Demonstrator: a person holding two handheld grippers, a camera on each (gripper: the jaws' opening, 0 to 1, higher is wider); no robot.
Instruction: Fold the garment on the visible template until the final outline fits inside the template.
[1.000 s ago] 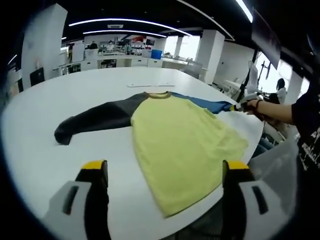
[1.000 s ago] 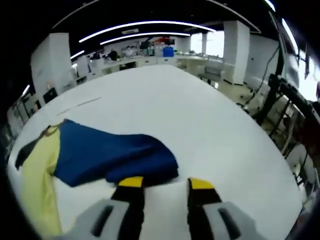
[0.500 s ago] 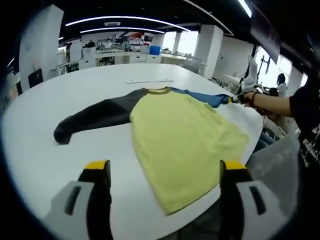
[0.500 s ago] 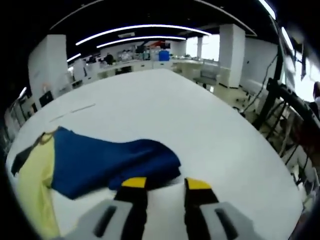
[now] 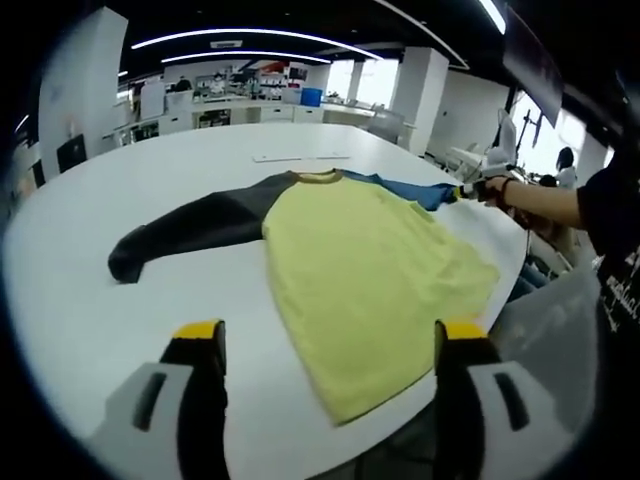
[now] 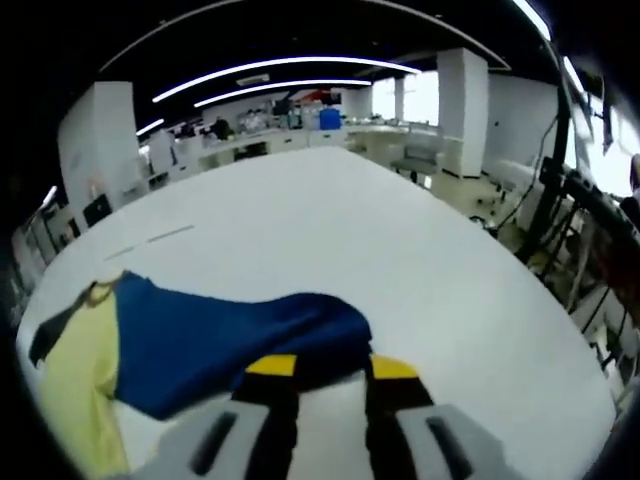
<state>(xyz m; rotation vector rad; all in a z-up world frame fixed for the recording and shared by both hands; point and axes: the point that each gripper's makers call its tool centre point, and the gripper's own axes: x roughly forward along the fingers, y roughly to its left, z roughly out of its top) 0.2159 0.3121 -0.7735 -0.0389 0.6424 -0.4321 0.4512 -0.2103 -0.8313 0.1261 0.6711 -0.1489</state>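
Two grippers: right gripper (image 6: 320, 366) narrow, pinching blue sleeve (image 6: 240, 335) cuff; left gripper (image 5: 322, 332) wide, empty. Limp raglan shirt (image 5: 370, 275); you grab dark sleeve (image 5: 190, 230) cuff, ten o'clock.

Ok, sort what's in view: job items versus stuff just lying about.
Job:
- shirt, yellow body
- its blue sleeve, end at the right tool
- its dark sleeve
- left tool, open
- table

Lying about:
- pale strip on the table
- blue bin on the far counter
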